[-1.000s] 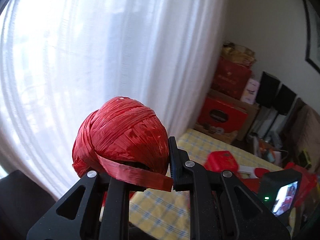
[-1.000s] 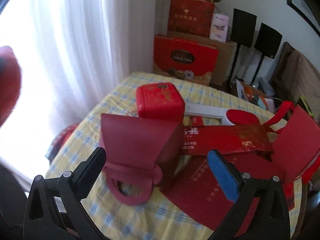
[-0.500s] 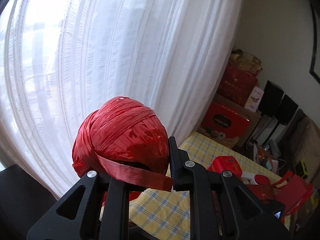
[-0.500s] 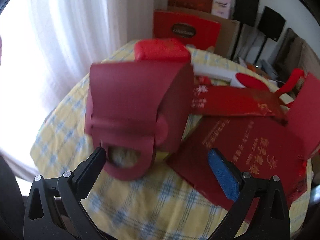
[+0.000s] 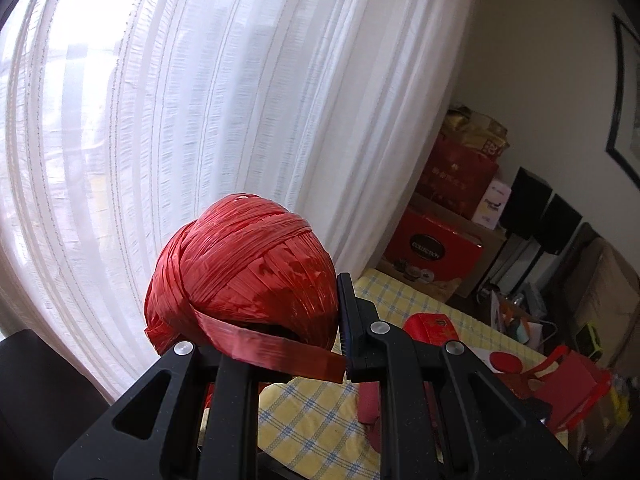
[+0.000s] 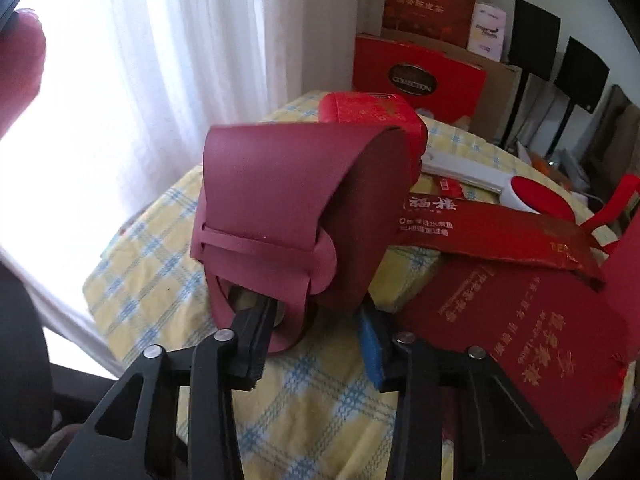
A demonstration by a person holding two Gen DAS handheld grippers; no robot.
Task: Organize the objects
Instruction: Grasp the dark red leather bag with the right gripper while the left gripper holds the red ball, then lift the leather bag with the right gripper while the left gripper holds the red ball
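1. right wrist view: maroon leather pouch (image 6: 296,208), centre frame on the checked tablecloth (image 6: 160,248); soft and floppy. right gripper (image 6: 316,344) has just been closing on its looped handle (image 6: 256,320).
2. left gripper (image 5: 256,344), lower centre, clamps the red raffia ball (image 5: 244,276); light, squashy, slick.

- This is looking like a lived-in room of a home, with a round table (image 6: 132,280) wearing a yellow and blue checked cloth.
- Sheer white curtains (image 5: 240,100) are hanging over a bright window just behind the table.
- Red gift boxes (image 6: 420,72) are sitting stacked on a cardboard carton beyond the table's far edge, against a plain wall.
- A framed picture (image 5: 624,96) is hanging on that wall, above and to the right of the boxes.
- Red paper bags and packets (image 6: 500,236) are lying across the table's right side.
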